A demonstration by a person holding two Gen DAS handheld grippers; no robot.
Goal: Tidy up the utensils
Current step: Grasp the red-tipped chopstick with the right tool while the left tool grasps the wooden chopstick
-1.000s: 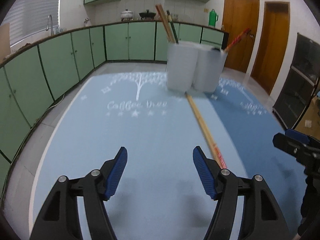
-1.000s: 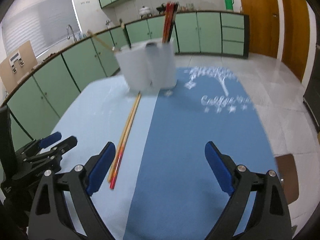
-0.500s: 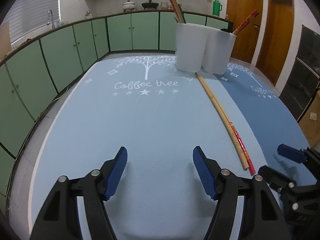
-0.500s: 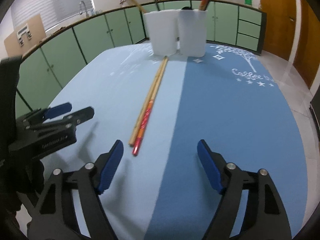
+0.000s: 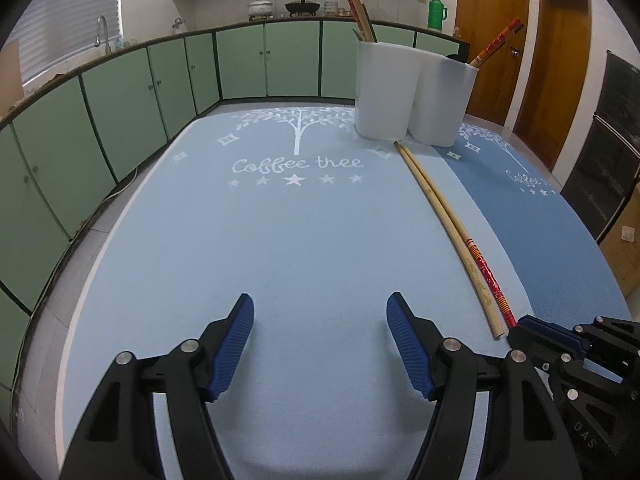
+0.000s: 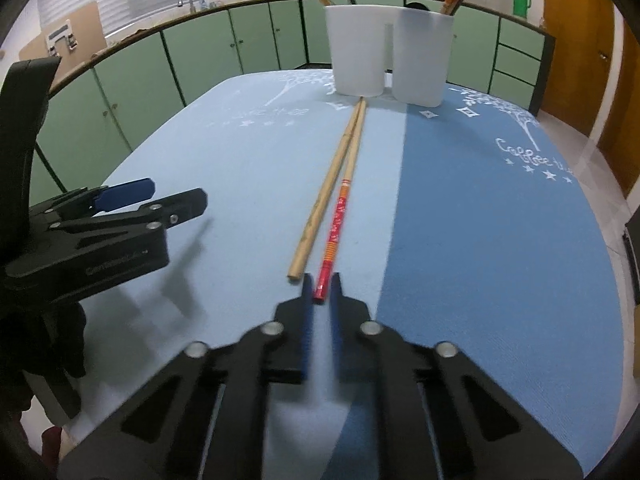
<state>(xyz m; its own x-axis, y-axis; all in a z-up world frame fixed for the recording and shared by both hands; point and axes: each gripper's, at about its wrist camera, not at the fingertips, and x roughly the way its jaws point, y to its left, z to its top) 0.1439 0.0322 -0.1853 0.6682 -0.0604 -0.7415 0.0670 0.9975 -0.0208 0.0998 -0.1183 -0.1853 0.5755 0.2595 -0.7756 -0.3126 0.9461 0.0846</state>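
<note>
Chopsticks, one plain (image 6: pixel 326 196) and one red-patterned (image 6: pixel 337 226), lie side by side on the worktop (image 6: pixel 240 168), far tips near two white holders (image 6: pixel 388 52). Our right tool (image 6: pixel 320 286) has narrowed around the red near end, contact unclear; our left tool (image 5: pixel 320 320) gapes empty. We judge them light, stiff and prone to roll; grip slightly inward.

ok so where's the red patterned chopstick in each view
Left wrist: red patterned chopstick lies right of centre, beside the plain wooden chopstick, its near end by the right gripper.
Right wrist: it lies at centre, near end between the almost shut gripper's fingers.
Shared landmark: white utensil holder at the far ends.
</note>
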